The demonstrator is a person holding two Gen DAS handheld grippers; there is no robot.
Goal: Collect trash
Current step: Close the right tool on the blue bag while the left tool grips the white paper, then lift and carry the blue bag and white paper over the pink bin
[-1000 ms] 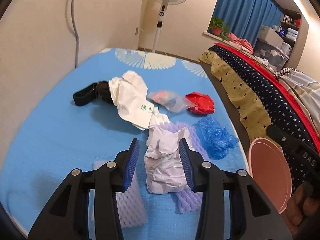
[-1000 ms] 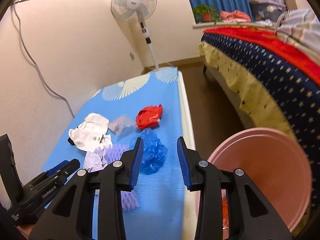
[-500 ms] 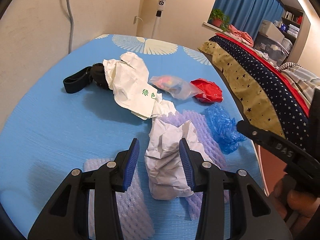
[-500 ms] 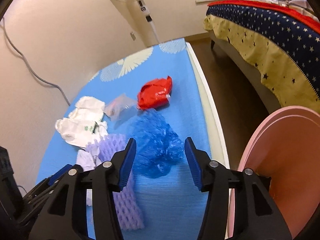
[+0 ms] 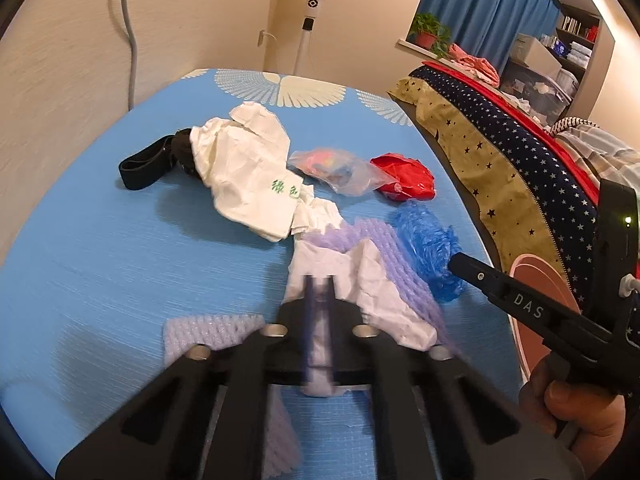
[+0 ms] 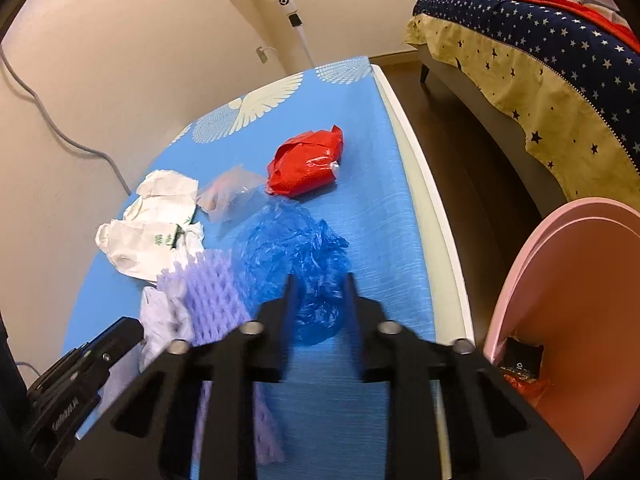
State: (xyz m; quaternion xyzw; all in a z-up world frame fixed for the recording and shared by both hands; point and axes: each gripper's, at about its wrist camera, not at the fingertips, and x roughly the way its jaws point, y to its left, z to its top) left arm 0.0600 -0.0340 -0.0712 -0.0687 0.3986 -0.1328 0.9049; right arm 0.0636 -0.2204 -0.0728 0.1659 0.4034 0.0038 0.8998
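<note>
L gripper jaws pinch white paper (blurred); R gripper jaws spread round blue plastic.

A standing fan by the wall, a star-patterned bedspread, blue curtains.

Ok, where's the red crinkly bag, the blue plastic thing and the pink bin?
red crinkly bag (image 6: 306, 166), right wrist view, middle of its shiny front
blue plastic thing (image 6: 288, 252), right wrist view, crumpled centre
pink bin (image 6: 580, 280), right wrist view, inside wall
</note>
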